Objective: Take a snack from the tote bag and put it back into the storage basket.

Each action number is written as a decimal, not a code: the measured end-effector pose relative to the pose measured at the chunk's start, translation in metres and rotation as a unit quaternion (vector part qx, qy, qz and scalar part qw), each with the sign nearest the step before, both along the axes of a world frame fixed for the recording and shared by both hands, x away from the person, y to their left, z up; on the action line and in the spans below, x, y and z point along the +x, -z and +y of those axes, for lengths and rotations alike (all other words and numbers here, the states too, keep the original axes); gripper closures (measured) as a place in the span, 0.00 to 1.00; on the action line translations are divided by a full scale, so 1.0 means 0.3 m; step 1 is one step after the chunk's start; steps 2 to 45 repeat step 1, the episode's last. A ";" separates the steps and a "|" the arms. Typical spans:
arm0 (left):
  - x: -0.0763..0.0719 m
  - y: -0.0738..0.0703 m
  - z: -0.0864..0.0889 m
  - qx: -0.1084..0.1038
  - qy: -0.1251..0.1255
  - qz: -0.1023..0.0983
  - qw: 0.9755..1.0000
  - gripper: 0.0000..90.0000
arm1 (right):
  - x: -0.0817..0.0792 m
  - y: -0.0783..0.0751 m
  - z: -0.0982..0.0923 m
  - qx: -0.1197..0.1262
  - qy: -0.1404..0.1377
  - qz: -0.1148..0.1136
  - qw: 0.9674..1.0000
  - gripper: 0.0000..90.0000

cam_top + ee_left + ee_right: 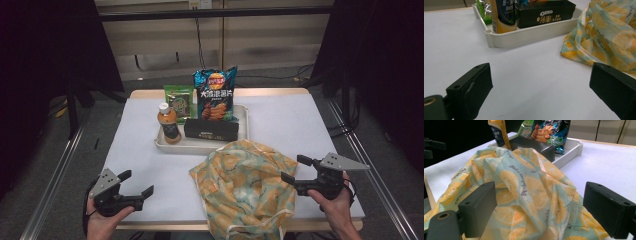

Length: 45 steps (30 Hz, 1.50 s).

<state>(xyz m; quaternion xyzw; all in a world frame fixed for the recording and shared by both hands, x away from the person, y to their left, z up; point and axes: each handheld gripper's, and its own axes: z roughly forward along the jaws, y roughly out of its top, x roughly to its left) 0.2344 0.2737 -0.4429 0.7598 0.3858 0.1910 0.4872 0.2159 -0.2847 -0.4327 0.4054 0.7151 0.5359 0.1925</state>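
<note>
My left gripper (138, 183) and right gripper (295, 168) hover with jaws spread, empty, flanking the lemon-print bag (244, 185) below the tray (200, 145) on the tabletop (295, 120).

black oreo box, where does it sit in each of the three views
High view: black Oreo box lies in the white tray, front middle, right of the bottle.
Left gripper view: top middle, behind the tray's near wall.
Right gripper view: upper middle, partly hidden behind the lemon-print bag.
Shared landmark: the white tray.
</note>
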 end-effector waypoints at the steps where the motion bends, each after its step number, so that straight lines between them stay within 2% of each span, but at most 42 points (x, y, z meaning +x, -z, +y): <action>1: 0.000 0.000 0.000 0.000 0.000 0.000 1.000 0.05 | 0.000 0.000 0.000 0.000 0.000 0.000 1.000 0.12; 45: 0.000 0.000 0.000 0.000 0.000 0.000 1.000 0.05 | 0.000 0.000 0.000 0.000 0.000 0.000 1.000 0.12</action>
